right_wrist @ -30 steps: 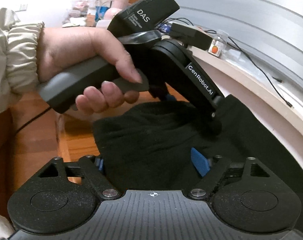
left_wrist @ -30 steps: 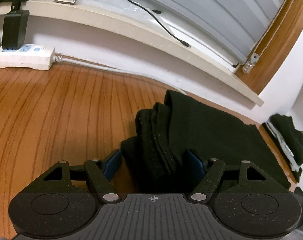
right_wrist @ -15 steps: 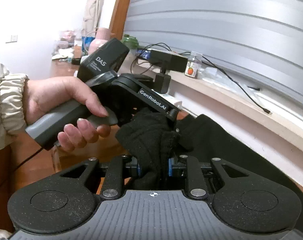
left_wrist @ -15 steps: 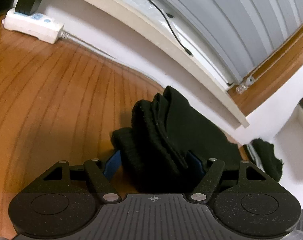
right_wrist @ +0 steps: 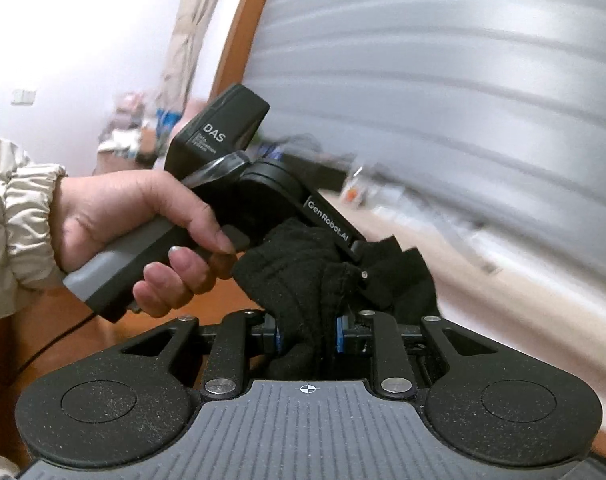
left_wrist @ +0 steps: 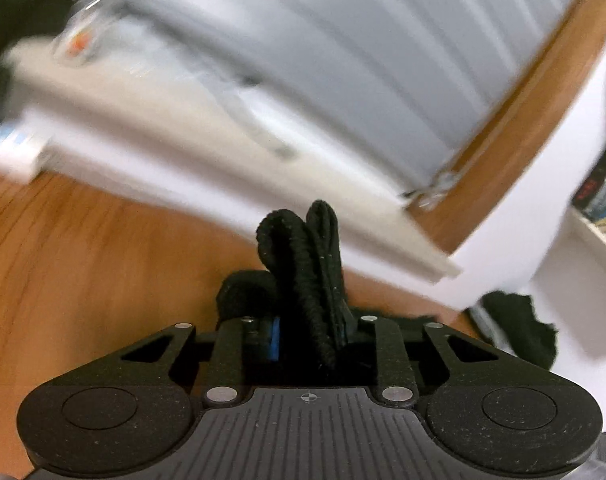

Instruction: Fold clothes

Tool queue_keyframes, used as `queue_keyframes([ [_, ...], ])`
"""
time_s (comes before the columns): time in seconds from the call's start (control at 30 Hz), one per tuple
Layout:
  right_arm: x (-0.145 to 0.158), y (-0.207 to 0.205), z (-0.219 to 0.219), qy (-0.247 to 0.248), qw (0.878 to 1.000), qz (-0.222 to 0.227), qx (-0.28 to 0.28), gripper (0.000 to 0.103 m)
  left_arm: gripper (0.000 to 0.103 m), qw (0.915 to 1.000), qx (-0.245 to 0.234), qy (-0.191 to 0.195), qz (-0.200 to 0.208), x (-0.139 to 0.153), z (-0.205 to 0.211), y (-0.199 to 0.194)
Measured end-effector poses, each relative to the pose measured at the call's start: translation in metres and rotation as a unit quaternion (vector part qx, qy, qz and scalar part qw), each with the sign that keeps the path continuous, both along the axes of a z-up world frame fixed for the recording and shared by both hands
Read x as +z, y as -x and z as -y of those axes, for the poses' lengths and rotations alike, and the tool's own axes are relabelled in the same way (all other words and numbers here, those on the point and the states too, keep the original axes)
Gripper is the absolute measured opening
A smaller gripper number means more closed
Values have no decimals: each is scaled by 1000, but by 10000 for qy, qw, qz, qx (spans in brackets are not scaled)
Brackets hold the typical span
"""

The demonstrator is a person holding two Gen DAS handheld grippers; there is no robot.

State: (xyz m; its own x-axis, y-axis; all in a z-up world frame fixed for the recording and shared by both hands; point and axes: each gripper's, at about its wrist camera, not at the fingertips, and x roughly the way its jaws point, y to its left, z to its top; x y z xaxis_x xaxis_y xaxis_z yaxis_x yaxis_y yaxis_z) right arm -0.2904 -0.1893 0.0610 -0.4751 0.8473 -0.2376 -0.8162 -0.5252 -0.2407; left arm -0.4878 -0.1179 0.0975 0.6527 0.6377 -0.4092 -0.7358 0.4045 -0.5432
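Note:
A black knitted garment (left_wrist: pixel 295 248) is bunched into thick folds that stand up from between the blue pads of my left gripper (left_wrist: pixel 311 336). Its jaws are closing and the pads pinch the cloth, which is lifted above the wooden table (left_wrist: pixel 83 280). In the right wrist view another bunch of the same garment (right_wrist: pixel 295 264) is gripped by my right gripper (right_wrist: pixel 307 332), which is shut on it. Just ahead, a hand (right_wrist: pixel 135 216) holds the left gripper (right_wrist: pixel 363 272), its tip buried in the cloth. The rest of the garment hangs hidden below both grippers.
A pale window sill (left_wrist: pixel 183 128) with a cable and a small bottle (left_wrist: pixel 79 40) runs behind the table under grey blinds. A white power strip (left_wrist: pixel 11 152) lies at the far left. A dark pile of clothes (left_wrist: pixel 519 328) sits at the right, near a bookshelf (left_wrist: pixel 599 184).
Both grippers, open around the garment lying on the table, have shut on it, the right first. Both have risen, lifting the bunched cloth off the table; the views are motion blurred.

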Motion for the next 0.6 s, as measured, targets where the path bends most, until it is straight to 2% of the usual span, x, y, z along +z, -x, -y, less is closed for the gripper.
queue_keyframes([
  [0.07, 19, -26, 8, -178, 9996, -97, -181, 23, 27, 9994, -217, -249, -50, 25, -1, -30],
  [0.17, 42, -74, 26, -370, 9974, -288, -549, 23, 27, 9954, -711, -593, -244, 55, -5, -99],
  [0.23, 53, -115, 40, -369, 9946, -386, -894, 23, 27, 9909, -1064, -721, -399, 61, -6, -152],
  [0.33, 56, -179, 62, -227, 9879, -509, -1444, 24, 29, 9832, -1533, -733, -666, 54, -9, -239],
  [0.4, 48, -220, 70, 171, 9830, -700, -1690, 29, 37, 9772, -1730, -699, -1017, 39, -9, -296],
  [0.43, 41, -242, 72, 440, 9790, -847, -1803, 38, 39, 9740, -1806, -664, -1193, 31, -10, -318],
  [0.47, 34, -263, 73, 708, 9739, -993, -1913, 54, 42, 9717, -1870, -631, -1297, 23, -10, -334],
  [0.53, 16, -301, 83, 953, 9596, -1280, -2315, 60, 43, 9689, -1987, -583, -1358, 11, -11, -357],
  [0.6, 0, -327, 90, 1226, 9457, -1414, -2659, 61, 43, 9673, -2069, -532, -1366, 1, -13, -367],
])
